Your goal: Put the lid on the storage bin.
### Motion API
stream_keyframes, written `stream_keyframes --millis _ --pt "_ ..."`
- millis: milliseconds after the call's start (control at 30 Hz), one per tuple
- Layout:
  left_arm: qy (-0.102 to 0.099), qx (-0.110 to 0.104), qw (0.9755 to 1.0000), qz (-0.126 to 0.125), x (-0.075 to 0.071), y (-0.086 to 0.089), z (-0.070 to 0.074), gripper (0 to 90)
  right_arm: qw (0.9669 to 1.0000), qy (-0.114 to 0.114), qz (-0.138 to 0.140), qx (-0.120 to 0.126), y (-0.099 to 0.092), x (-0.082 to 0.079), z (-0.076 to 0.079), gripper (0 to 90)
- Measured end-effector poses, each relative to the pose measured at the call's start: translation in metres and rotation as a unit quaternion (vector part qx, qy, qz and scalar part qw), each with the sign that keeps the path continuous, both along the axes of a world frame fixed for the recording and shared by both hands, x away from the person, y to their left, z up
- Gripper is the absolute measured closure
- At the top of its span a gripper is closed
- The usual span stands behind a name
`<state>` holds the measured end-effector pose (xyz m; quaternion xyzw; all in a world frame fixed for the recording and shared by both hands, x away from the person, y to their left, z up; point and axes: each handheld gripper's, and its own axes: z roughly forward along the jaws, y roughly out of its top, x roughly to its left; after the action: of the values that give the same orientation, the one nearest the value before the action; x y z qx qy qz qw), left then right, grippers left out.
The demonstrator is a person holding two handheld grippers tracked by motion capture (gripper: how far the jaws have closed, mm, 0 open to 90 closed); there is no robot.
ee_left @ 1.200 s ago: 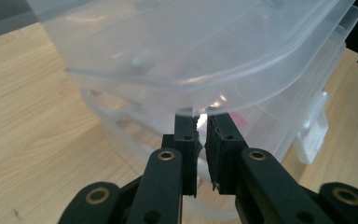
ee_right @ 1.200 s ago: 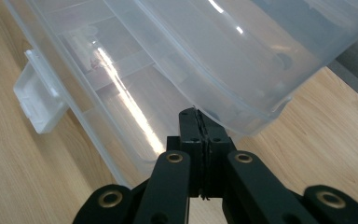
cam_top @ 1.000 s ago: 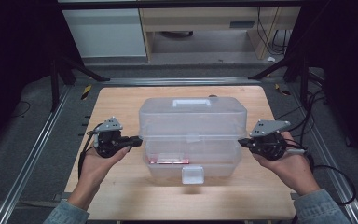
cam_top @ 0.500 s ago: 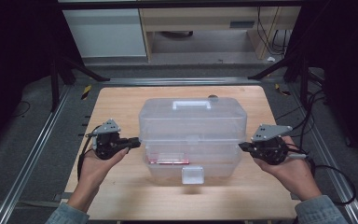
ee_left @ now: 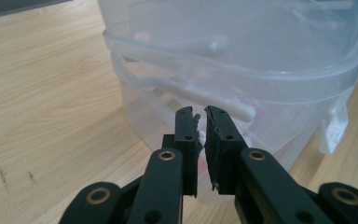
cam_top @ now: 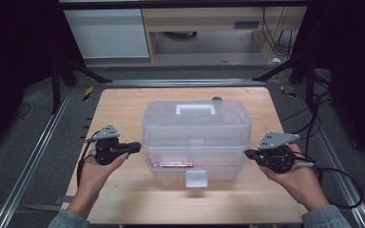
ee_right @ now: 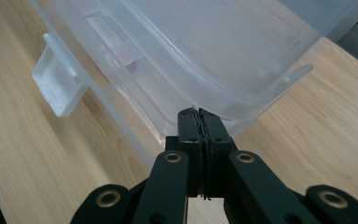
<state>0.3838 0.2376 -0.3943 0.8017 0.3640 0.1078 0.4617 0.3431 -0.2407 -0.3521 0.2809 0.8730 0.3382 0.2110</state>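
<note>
i see the clear box (cam_top: pixel 196 137) with something red inside; my left gripper (cam_top: pixel 134 147) nearly closed, right gripper (cam_top: pixel 248 153) closed, both empty beside it.

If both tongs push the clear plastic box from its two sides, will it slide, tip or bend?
The clear plastic box would probably slide, as it sits flat on the smooth wooden table. Tipping seems unlikely: it looks wide and low. Its thin translucent walls may flex, and it looks light, with few contents visible.
</note>
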Motion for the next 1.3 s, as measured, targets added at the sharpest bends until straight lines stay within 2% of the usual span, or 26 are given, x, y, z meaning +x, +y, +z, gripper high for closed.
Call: stream_keyframes --millis 100,400,567,667,733,900,1067,1167,1300 --pt "0.002 0.006 0.9999 0.008 -0.001 0.006 -0.006 82.1 1.0000 -0.001 -0.003 0.003 -0.001 -0.002 -0.001 88.8" --pt "0.016 -0.004 0.9994 0.030 -0.004 0.022 -0.022 81.2 0.9999 0.010 -0.006 0.002 -0.004 -0.008 -0.010 87.5" --pt "0.020 -0.007 0.9991 0.036 -0.006 0.026 -0.030 80.7 0.9997 0.022 -0.005 -0.005 -0.005 -0.012 -0.020 86.4" --pt "0.021 -0.008 0.9990 0.039 -0.006 0.026 -0.034 80.5 0.9993 0.030 -0.004 -0.020 -0.005 -0.015 -0.031 84.7" --pt "0.023 -0.010 0.9988 0.042 -0.007 0.026 -0.036 80.0 0.9992 0.035 -0.004 -0.016 -0.007 -0.017 -0.036 84.3" --pt "0.021 0.006 0.9986 0.048 -0.007 0.027 -0.040 77.4 0.9987 0.044 -0.007 -0.025 -0.011 -0.020 -0.044 82.7" --pt "0.019 0.018 0.9979 0.059 -0.006 0.029 -0.044 72.3 0.9986 0.047 -0.017 -0.017 -0.016 -0.018 -0.045 80.4" --pt "0.016 0.029 0.9973 0.066 -0.006 0.029 -0.046 65.5 0.9983 0.050 -0.029 -0.013 -0.019 -0.015 -0.046 76.6" --pt "0.012 0.067 0.9948 0.077 -0.005 0.030 -0.052 50.4 0.9971 0.056 -0.047 -0.020 -0.024 -0.009 -0.051 68.7"
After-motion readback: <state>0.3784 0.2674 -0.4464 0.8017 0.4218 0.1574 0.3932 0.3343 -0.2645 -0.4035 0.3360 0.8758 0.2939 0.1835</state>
